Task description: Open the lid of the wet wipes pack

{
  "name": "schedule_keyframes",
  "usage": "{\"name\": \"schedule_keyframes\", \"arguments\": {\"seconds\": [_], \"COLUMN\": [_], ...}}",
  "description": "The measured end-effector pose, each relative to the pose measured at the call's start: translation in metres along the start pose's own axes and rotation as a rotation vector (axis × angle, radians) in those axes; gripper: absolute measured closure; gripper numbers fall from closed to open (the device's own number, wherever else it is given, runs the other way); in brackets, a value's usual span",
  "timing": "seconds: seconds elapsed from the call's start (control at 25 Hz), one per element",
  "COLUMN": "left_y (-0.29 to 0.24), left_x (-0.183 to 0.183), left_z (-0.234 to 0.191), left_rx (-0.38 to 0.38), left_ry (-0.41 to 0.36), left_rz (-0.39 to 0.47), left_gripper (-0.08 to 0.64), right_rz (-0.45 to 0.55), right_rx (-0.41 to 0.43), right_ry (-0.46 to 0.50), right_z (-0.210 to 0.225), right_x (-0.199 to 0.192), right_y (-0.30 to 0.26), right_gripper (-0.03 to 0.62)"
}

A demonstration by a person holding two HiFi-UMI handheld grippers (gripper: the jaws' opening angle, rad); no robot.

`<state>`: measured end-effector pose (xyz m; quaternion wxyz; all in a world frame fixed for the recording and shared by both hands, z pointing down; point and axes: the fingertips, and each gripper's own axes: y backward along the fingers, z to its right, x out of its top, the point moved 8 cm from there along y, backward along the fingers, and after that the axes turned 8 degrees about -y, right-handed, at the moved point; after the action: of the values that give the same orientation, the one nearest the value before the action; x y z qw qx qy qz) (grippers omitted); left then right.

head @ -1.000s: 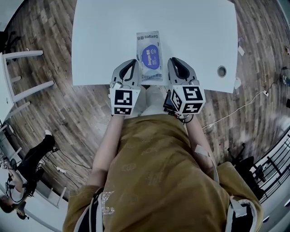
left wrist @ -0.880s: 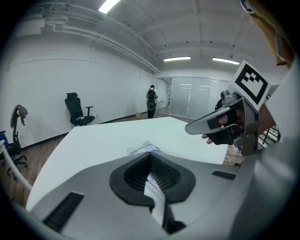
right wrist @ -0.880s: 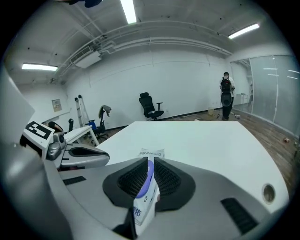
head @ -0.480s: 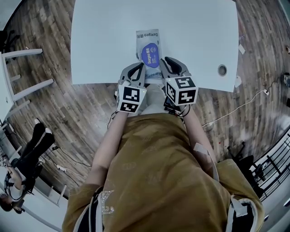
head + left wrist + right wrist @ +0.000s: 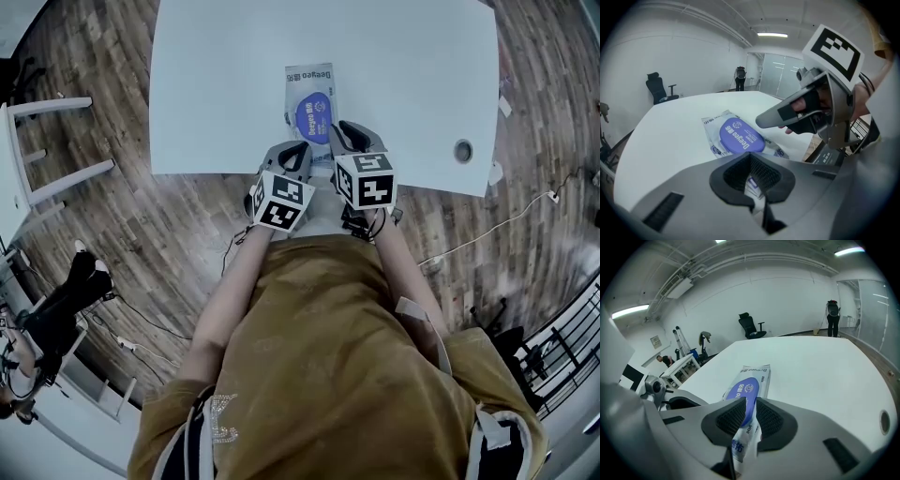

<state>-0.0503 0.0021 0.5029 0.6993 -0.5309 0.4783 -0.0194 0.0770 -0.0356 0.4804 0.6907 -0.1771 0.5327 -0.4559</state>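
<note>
A: Near the front edge of the white table (image 5: 216, 84) — wet wipes pack (image 5: 310, 94), flat, printed side up, long axis pointing away. Already in both tools?

B: Looks so. On one side, left gripper (image 5: 752, 176) clenched on a bit of printed film at the pack's near end. On the other, right gripper (image 5: 749, 416) pinched shut there too, with film and the near tip of the blue lid (image 5: 743, 392) caught between its pads (image 5: 730, 417).

A: Heavy? Stiff?

B: Probably neither. Thin glossy film, crinkled at the sealed ends, likely squashy over the damp stack inside. Seems light enough to slide on that smooth table unless pinned.

A: And the lid itself?

B: Oval, flat, blue with white print, apparently stiffer than the film around it. Could be a plastic flap or a sticker seal; cannot tell which from here.

A: Best place to take hold, then?

B: At the lid's near tip, thin edge only — then peel up and away while keeping the film beside it held down. Better not to squeeze the middle of the pack; would likely just buckle and lift whole.
</note>
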Motion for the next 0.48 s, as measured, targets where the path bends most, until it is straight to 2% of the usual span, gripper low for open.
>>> {"name": "schedule_keyframes", "arguments": {"seconds": [0.16, 0.48], "left_y": [-0.001, -0.01], "left_x": [-0.004, -0.009], "left_z": [0.001, 0.001], "left_rx": [-0.031, -0.045], "left_ry": [0.035, 0.033], "left_rz": [-0.039, -0.077], "left_gripper": [0.558, 0.558], "right_rz": [0.001, -0.021], "right_rx": [-0.01, -0.029], "right_ry": [-0.005, 0.004], "right_z": [0.0, 0.002], "right_x": [0.0, 0.002], "right_y": [-0.006, -0.022], "right_gripper": [0.538, 0.539]}}
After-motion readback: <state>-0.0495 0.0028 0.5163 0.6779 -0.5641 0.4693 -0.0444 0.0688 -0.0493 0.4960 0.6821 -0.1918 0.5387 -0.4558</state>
